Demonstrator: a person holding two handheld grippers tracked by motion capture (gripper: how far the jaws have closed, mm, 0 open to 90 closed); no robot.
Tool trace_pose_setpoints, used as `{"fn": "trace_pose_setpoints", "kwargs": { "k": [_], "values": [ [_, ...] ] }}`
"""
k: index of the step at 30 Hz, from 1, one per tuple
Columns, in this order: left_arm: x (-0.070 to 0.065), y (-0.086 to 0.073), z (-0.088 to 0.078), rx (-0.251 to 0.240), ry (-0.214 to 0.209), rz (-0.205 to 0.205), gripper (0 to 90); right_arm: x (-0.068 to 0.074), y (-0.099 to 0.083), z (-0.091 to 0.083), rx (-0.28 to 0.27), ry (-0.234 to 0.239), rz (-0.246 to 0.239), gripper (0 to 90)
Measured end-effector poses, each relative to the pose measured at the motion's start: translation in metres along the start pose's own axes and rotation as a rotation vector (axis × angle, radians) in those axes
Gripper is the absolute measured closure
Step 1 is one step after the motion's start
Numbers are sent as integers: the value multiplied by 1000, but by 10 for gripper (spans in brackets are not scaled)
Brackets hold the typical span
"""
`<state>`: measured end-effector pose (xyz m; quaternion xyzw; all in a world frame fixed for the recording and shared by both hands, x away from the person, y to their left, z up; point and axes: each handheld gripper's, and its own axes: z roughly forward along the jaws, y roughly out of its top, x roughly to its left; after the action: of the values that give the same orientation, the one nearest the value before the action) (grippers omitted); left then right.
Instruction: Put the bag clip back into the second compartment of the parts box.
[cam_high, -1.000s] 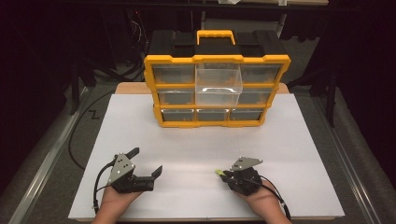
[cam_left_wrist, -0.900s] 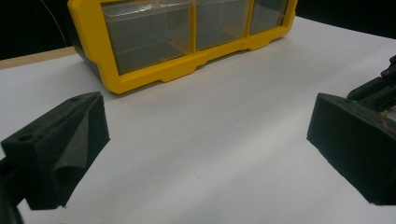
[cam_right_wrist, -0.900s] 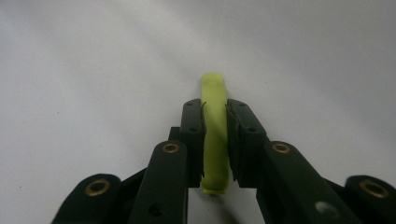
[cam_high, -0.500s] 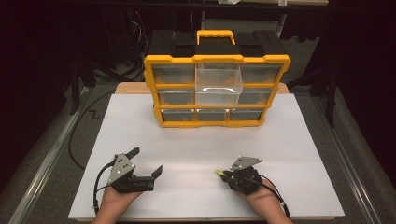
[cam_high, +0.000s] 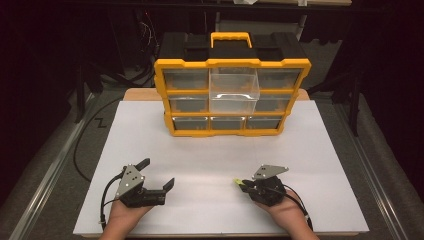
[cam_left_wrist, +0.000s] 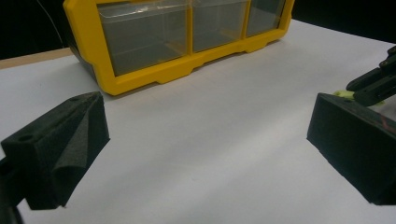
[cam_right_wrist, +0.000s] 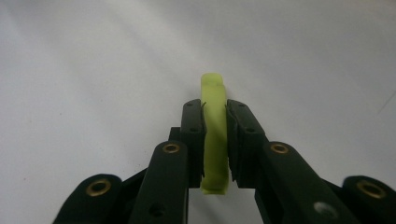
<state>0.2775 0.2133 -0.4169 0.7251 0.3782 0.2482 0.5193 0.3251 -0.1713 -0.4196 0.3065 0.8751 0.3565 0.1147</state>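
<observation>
A yellow and black organiser box (cam_high: 232, 95) with several clear drawers stands upright at the back of the white tabletop (cam_high: 220, 160); its lower drawers (cam_left_wrist: 187, 32) fill the top of the left gripper view. My left gripper (cam_high: 157, 175) rests near the front left, jaws wide open with nothing between them. The right gripper (cam_high: 245, 184) lies at the front right, shut on a small yellow-green strip (cam_right_wrist: 215, 135) whose end sticks out past the jaws (cam_high: 237, 182). That strip (cam_left_wrist: 344, 94) and the right gripper's tip (cam_left_wrist: 373, 84) show at the right in the left gripper view.
The white sheet lies on a wooden table whose edge (cam_high: 145, 93) shows behind the organiser. A black cable (cam_high: 82, 140) runs over the floor at the left. Dark frames and legs stand behind and beside the table.
</observation>
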Motion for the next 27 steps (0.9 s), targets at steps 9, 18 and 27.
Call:
{"fn": "trace_pose_setpoints", "kwargs": {
  "k": [9, 18, 27],
  "values": [
    [-1, -1, 2, 21, -12, -17, 5, -14, -3, -14, -23, 9, 10, 796],
    [0, 0, 3, 21, -15, -8, 5, -30, -6, -23, -14, 14, 35, 795],
    [1, -1, 2, 14, -20, -11, 5, -39, 5, -30, 54, 76, 2, 795]
  ]
}}
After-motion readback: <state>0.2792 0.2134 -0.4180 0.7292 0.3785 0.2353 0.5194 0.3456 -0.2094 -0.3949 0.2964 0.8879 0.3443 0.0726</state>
